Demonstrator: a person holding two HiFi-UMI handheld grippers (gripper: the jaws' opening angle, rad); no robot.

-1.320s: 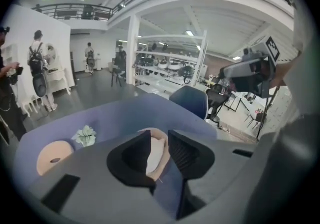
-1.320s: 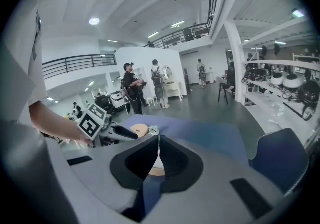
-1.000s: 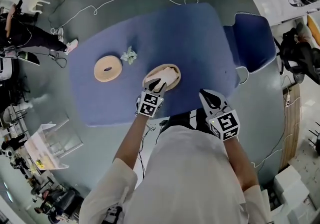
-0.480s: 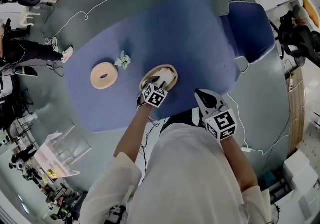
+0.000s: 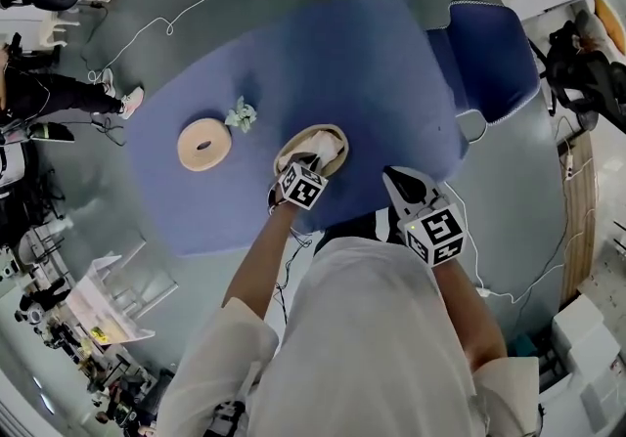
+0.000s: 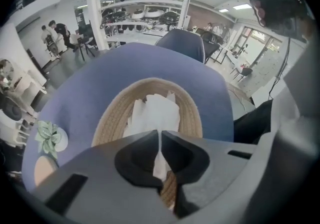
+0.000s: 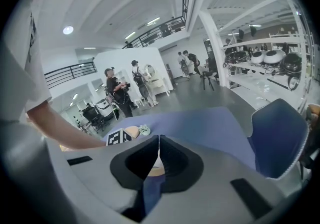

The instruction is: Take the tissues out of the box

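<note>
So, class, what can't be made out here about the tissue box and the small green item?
- How many remain: in the left gripper view the left gripper, jaws just closed on a tissue, hides the tissue box's near side.
- Green item: too small in the head view to identify.

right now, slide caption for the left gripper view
Left gripper, jaws just closed on a tissue in the woven box

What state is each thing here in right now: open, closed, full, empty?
Round woven straw tissue box: open, white tissues inside.
Top white tissue: sticking up, pinched by left gripper.
Beige ring-shaped lid: off, lying flat on blue table.
Left gripper: jaws have just been closing, now shut on the top white tissue.
Right gripper: shut, empty.
</note>
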